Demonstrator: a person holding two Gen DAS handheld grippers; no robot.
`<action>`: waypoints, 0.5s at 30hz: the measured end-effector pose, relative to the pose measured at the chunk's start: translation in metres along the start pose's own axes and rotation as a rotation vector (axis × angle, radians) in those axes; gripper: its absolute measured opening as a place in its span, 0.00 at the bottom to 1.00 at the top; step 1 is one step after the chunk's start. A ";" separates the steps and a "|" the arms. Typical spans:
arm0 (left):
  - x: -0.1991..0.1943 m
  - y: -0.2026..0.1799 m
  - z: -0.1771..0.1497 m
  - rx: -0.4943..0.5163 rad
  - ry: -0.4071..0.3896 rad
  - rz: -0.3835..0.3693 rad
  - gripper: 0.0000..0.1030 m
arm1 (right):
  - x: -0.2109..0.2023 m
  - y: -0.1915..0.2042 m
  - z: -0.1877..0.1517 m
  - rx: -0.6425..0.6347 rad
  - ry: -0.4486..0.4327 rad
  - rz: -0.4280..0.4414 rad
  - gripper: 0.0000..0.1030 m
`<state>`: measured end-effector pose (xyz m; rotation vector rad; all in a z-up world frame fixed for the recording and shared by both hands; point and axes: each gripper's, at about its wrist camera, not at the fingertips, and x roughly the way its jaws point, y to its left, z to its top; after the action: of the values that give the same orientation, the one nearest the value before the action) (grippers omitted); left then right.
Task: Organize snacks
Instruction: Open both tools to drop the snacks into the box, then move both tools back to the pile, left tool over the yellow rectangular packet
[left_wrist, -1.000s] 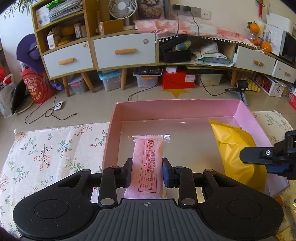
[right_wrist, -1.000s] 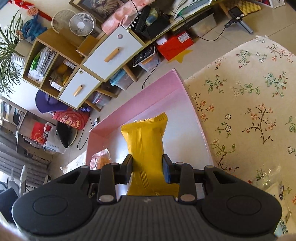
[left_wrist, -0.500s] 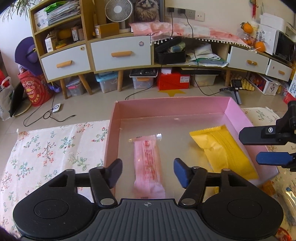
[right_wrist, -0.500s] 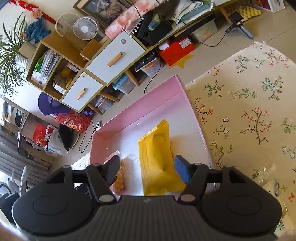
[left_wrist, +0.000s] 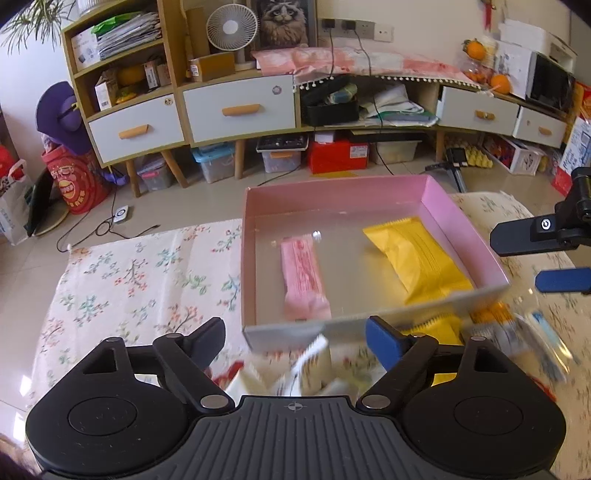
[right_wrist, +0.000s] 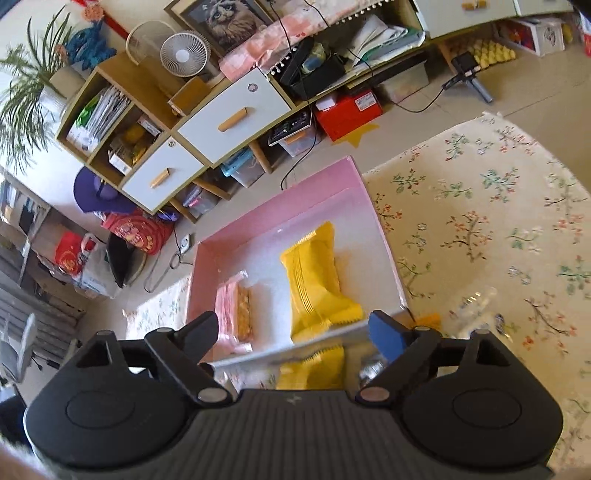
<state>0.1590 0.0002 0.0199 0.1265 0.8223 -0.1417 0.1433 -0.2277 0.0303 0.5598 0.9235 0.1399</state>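
Observation:
A pink box (left_wrist: 334, 195) stands on the flowered tablecloth (left_wrist: 147, 273). A pink snack bar (left_wrist: 303, 280) and a yellow packet (left_wrist: 417, 258) lie flat inside it. Both show in the right wrist view, the bar (right_wrist: 234, 306) left of the packet (right_wrist: 314, 280) in the box (right_wrist: 284, 203). My left gripper (left_wrist: 295, 341) is open and empty, in front of the box's near wall. My right gripper (right_wrist: 291, 332) is open and empty, also drawn back over the near wall; its fingers (left_wrist: 528, 240) show at the right in the left wrist view.
Loose snacks lie before the box: white wrappers (left_wrist: 295, 373), another yellow packet (right_wrist: 314, 369), clear-wrapped ones (left_wrist: 524, 332). A low cabinet with drawers (left_wrist: 240, 107) stands across the floor. The cloth (right_wrist: 480, 206) stretches to the right of the box.
Both grippers opened and let go of their snacks, which now lie in the box. Both then pulled back toward me, out over the box's near wall.

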 end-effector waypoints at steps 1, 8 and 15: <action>-0.004 -0.001 -0.003 0.005 0.000 -0.003 0.87 | -0.003 0.001 -0.002 -0.011 -0.002 -0.011 0.87; -0.029 -0.007 -0.033 0.028 0.022 -0.033 0.92 | -0.023 0.004 -0.025 -0.108 -0.009 -0.048 0.96; -0.042 -0.013 -0.068 0.052 0.044 -0.034 0.95 | -0.034 0.005 -0.051 -0.223 -0.016 -0.087 1.00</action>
<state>0.0800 0.0018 0.0041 0.1653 0.8654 -0.1927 0.0832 -0.2153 0.0329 0.3132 0.9019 0.1579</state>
